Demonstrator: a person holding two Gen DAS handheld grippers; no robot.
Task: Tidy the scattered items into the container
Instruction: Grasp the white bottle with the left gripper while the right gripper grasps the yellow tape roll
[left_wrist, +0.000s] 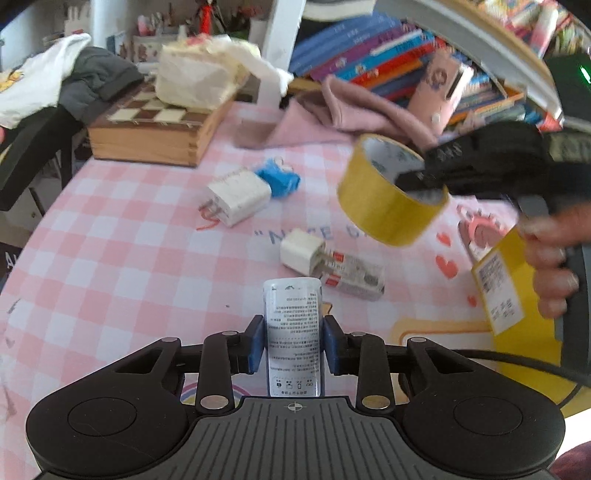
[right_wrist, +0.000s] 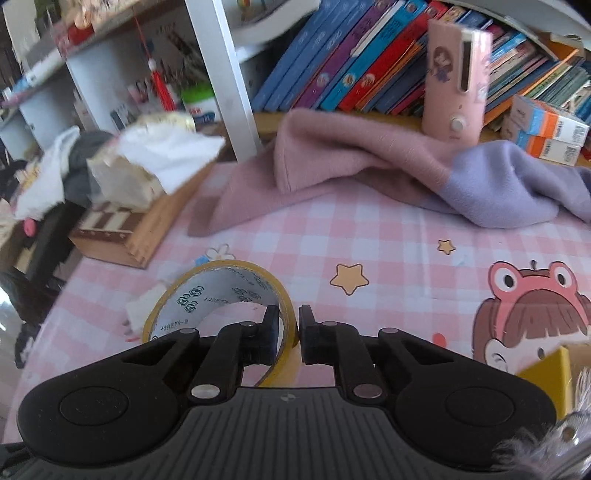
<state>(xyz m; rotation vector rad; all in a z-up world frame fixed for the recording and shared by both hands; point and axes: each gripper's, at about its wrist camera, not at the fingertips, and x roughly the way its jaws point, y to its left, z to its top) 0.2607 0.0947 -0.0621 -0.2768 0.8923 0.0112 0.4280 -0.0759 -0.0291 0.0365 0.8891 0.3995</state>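
Holding two items: our left gripper (left_wrist: 294, 345) pinches the white tube (left_wrist: 293, 332), right gripper (right_wrist: 288, 339) pinches the tape roll (right_wrist: 221, 295); chargers (left_wrist: 236, 197) still scattered, container (left_wrist: 517, 295) awaits.

free: bare pink checked tablecloth (left_wrist: 110, 258) at lower left | blocked: wooden chessboard box (left_wrist: 155, 136) upper left; white plug adapters (left_wrist: 238, 197) at centre; pink knitted cloth (right_wrist: 332, 162) along top
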